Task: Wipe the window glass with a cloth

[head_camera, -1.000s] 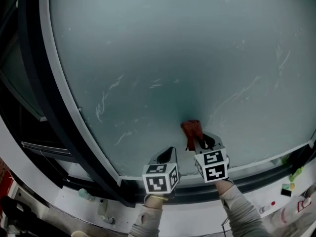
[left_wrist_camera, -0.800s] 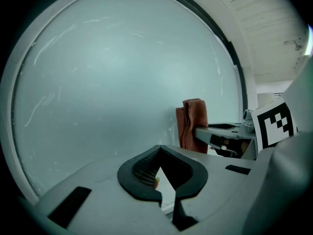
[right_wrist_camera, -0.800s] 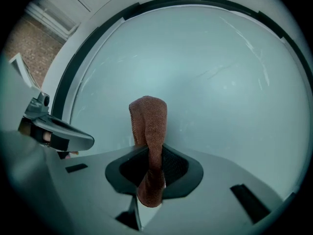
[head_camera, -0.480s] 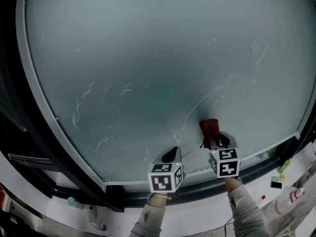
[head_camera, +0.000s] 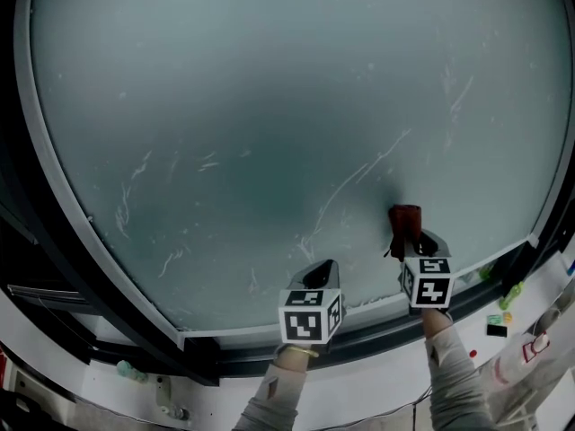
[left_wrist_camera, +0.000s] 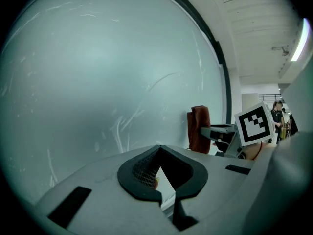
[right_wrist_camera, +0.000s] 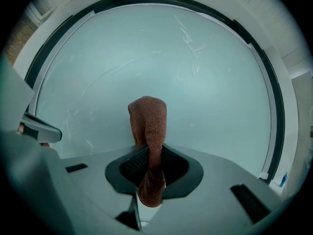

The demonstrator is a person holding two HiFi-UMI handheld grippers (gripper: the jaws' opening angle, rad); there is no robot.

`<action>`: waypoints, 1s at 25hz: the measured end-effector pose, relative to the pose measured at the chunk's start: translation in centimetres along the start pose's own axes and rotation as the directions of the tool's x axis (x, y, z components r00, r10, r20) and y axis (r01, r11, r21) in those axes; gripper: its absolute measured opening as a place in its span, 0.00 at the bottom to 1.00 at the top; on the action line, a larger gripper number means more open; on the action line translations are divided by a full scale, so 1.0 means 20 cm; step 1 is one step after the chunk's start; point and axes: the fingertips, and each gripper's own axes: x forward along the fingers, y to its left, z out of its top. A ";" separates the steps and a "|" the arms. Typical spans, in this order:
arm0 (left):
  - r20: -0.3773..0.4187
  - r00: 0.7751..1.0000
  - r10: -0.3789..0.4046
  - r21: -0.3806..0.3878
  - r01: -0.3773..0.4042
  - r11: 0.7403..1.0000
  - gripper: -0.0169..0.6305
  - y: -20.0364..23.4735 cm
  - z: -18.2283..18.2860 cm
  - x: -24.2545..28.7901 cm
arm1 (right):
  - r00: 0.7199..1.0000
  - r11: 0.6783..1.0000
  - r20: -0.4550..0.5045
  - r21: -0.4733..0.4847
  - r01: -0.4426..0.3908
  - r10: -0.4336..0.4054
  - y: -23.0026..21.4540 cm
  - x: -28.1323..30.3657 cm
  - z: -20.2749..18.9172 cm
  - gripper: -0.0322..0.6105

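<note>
The frosted window glass (head_camera: 269, 106) fills the head view and carries pale curved streaks (head_camera: 355, 182). My right gripper (head_camera: 415, 243) is shut on a red-brown cloth (head_camera: 405, 221), whose folded top rests against the lower right of the pane. In the right gripper view the cloth (right_wrist_camera: 148, 116) stands up between the jaws of the right gripper (right_wrist_camera: 149, 153) and hangs down below them. My left gripper (head_camera: 321, 275) is held low by the glass, shut with nothing in it. The left gripper view shows the left gripper (left_wrist_camera: 159, 151) and, to its right, the cloth (left_wrist_camera: 198, 129).
A dark window frame (head_camera: 54, 241) curves round the pane, with a dark sill (head_camera: 377, 339) below it. Small green and white items (head_camera: 510, 296) lie on the ledge at the right. A person (left_wrist_camera: 278, 114) stands far off in the room at right.
My right gripper has slid the cloth to the right along the lower glass. The left gripper has shifted slightly right and stays low.
</note>
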 end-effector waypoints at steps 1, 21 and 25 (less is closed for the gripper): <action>0.000 1.000 -0.001 0.001 0.001 1.000 0.03 -0.01 0.00 0.00 | 1.000 1.000 -0.002 0.006 0.006 -0.006 -0.02 0.00 0.00 0.13; 0.030 0.992 0.119 0.005 -0.120 0.993 0.03 0.16 -0.02 -0.28 | 0.958 0.960 0.100 0.042 -0.275 0.270 0.61 -0.30 0.12 0.13; 0.039 0.982 0.185 -0.019 -0.185 0.983 0.03 0.27 -0.06 -0.42 | 0.929 0.931 0.096 0.046 -0.363 0.358 0.82 -0.39 0.09 0.13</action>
